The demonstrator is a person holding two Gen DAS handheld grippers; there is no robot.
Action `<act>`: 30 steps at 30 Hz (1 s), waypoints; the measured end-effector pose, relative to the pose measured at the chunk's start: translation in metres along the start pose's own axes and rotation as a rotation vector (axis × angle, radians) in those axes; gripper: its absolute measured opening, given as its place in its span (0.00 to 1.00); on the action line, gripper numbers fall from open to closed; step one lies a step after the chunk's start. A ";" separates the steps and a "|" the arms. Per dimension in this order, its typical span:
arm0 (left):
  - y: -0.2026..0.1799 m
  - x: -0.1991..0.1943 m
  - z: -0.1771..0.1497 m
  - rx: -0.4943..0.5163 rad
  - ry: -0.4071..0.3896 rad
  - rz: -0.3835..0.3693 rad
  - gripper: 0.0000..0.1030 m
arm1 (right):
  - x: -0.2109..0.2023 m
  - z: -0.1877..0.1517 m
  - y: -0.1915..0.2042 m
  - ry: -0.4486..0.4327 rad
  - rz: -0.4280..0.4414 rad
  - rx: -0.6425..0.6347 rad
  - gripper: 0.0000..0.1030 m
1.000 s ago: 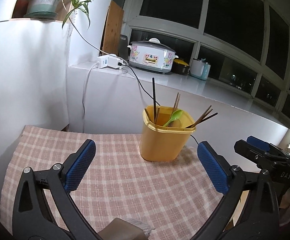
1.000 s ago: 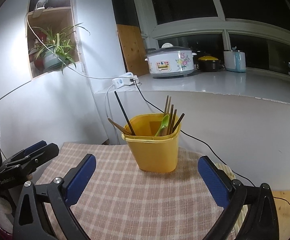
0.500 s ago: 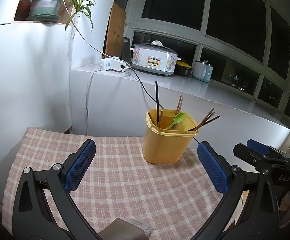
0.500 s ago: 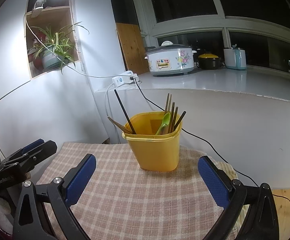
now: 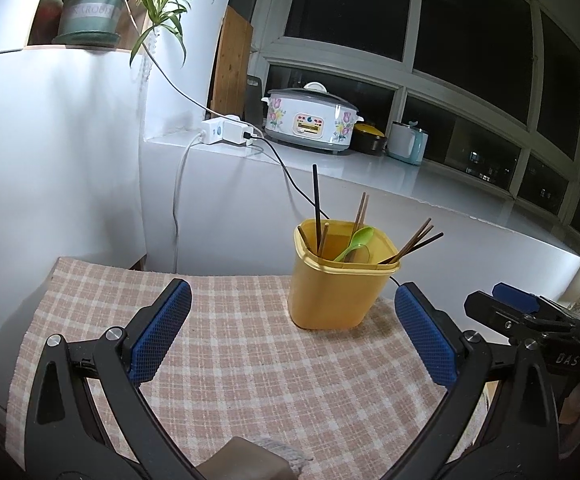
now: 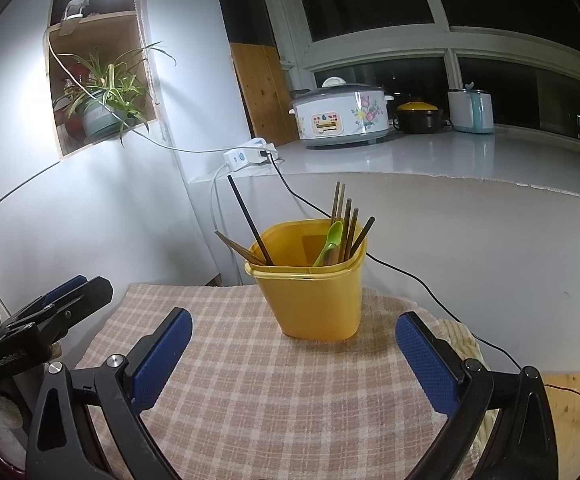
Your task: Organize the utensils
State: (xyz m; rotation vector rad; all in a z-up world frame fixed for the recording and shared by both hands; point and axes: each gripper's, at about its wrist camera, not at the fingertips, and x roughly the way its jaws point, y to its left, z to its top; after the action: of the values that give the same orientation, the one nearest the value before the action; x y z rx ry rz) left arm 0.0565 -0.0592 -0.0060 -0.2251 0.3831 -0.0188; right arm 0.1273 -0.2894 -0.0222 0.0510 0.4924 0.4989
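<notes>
The tub [image 5: 336,280] is smooth yellow plastic. Inside, wooden chopsticks [image 5: 412,242] and a glossy green plastic spoon [image 5: 356,242]. The checked cloth [image 5: 249,360] looks woven and matt. Gripper pads [image 6: 161,358] are textured blue rubber; the counter [image 6: 470,156] is glossy white.

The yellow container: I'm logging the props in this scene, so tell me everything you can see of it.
The yellow container is a glossy tub, plastic by its look, with rounded corners, a lipped rim and walls tapering toward the base. It stands upright and open-topped on the checked cloth, near the cloth's far edge. Inside lean brown chopsticks, one long black stick and a green spoon. Neither claw touches it.
</notes>
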 end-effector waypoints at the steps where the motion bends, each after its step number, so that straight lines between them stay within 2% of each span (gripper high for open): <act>1: 0.000 0.000 0.000 -0.001 0.000 0.001 1.00 | 0.000 0.000 0.000 0.000 -0.001 0.000 1.00; 30: -0.002 -0.004 0.003 0.001 -0.011 0.009 1.00 | 0.002 -0.004 0.001 0.016 0.001 0.012 1.00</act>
State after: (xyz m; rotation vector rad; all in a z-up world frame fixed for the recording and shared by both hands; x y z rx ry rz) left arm 0.0541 -0.0605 -0.0011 -0.2224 0.3730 -0.0088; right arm 0.1260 -0.2883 -0.0267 0.0590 0.5108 0.4974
